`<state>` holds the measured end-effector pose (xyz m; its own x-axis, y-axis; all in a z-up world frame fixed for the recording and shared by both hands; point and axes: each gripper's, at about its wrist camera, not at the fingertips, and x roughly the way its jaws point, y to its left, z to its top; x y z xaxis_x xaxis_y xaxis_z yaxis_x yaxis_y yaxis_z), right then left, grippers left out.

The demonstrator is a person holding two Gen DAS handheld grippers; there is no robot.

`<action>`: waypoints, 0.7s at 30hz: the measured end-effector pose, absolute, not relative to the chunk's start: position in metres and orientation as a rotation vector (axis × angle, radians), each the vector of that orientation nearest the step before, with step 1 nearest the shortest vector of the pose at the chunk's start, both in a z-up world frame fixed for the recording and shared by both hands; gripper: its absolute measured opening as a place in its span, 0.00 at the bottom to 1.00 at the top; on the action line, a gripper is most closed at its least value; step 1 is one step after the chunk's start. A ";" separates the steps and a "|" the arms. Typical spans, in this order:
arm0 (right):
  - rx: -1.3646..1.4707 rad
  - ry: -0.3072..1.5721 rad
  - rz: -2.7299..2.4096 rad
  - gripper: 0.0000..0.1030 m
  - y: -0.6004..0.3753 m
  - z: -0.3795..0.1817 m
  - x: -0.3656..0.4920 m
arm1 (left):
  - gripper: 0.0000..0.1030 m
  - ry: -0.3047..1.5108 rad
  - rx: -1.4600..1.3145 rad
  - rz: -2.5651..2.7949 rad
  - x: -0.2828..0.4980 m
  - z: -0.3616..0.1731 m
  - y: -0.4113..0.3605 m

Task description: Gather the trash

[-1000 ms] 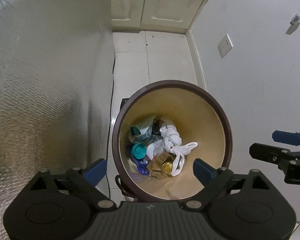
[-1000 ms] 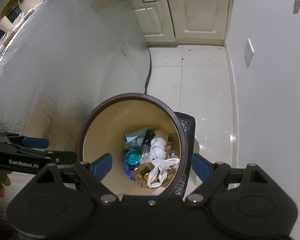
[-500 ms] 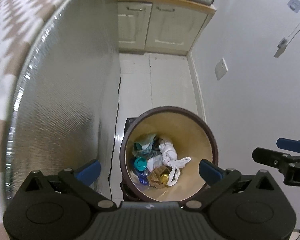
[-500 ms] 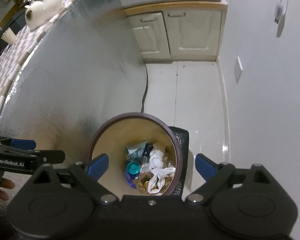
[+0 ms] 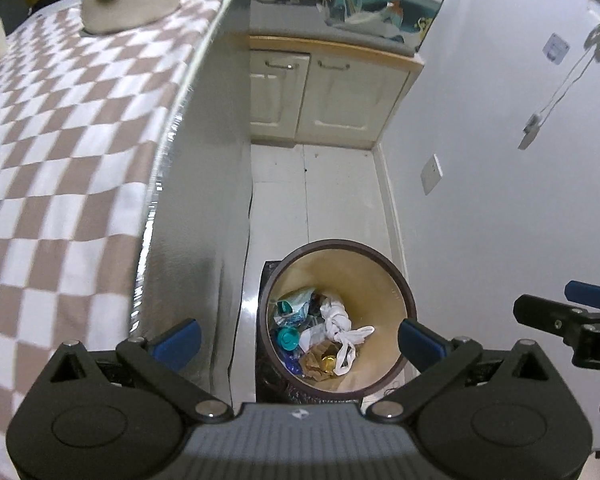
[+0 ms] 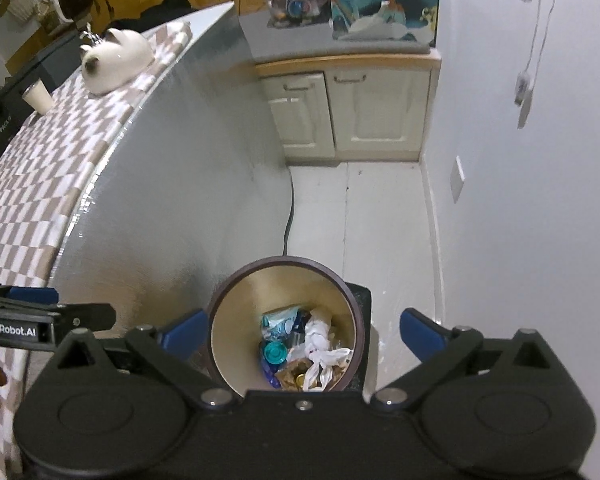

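Observation:
A round trash bin (image 5: 380, 280) with a brown rim and tan inside stands on the floor, also in the right wrist view (image 6: 236, 312). It holds trash: a knotted white bag (image 5: 342, 326), a teal cap (image 5: 288, 338), wrappers and a gold lid (image 5: 328, 360). My left gripper (image 5: 300, 340) is open and empty, high above the bin. My right gripper (image 6: 302, 334) is open and empty, also high above it. Each gripper shows at the side of the other's view.
A table with a brown-and-white checked cloth (image 5: 60, 140) and a silvery side (image 5: 204, 200) stands left of the bin. A white ceramic cat (image 6: 114, 60) and a cup (image 6: 38, 96) sit on it. Cream cabinets (image 5: 320, 96) stand behind, a white wall (image 5: 500, 200) to the right.
Both grippers have risen well above the bin, which looks smaller now. The tabletop and counter have come into view. Both stay open and empty.

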<state>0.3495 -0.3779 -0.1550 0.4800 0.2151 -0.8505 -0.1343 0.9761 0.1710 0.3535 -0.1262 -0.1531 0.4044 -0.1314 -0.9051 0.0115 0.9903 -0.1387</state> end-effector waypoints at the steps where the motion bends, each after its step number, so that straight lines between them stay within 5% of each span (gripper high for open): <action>1: 0.083 1.042 0.211 1.00 -0.376 -0.150 0.345 | 1.00 1.143 -0.117 -0.091 0.349 -0.148 -0.124; 21: 0.087 0.892 0.158 1.00 -0.335 -0.059 0.228 | 1.00 0.967 -0.087 -0.128 0.236 -0.057 -0.076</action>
<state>0.2282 -0.3347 -0.0585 0.6171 0.1736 -0.7675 -0.1010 0.9848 0.1415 0.2358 -0.0762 -0.0571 0.5614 -0.1477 -0.8142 0.0700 0.9889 -0.1312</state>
